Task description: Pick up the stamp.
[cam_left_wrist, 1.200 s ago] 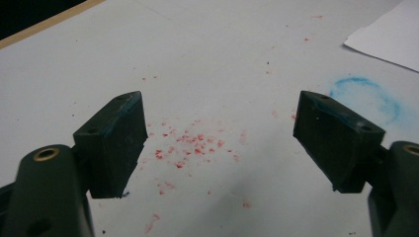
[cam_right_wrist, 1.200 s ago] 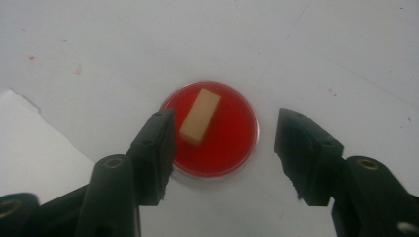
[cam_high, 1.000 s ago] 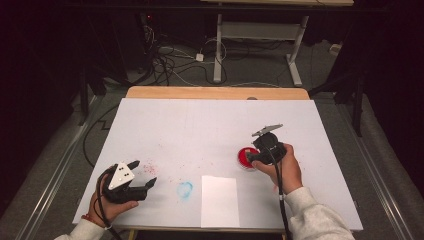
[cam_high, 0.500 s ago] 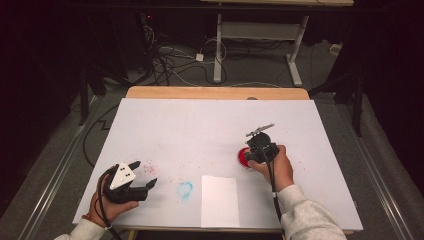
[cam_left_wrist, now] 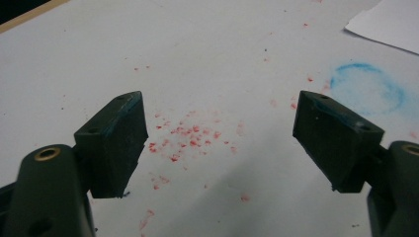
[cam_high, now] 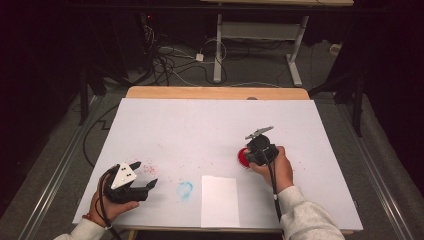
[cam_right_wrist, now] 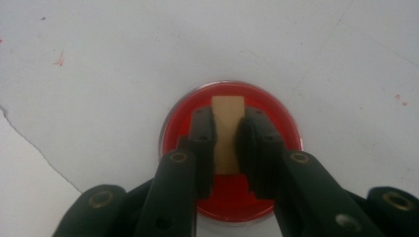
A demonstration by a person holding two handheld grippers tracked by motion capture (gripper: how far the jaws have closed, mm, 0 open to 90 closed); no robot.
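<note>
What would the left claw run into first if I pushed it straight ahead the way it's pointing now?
Probably the blue ring smudge on the white table cover, with the white paper sheet just beyond. The left claw stands open over red specks; nothing solid shows ahead, though depth is uncertain.

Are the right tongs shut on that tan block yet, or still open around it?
Shut on it. The right tongs have just been closing, and both pads press the tan block over the red dish.
</note>
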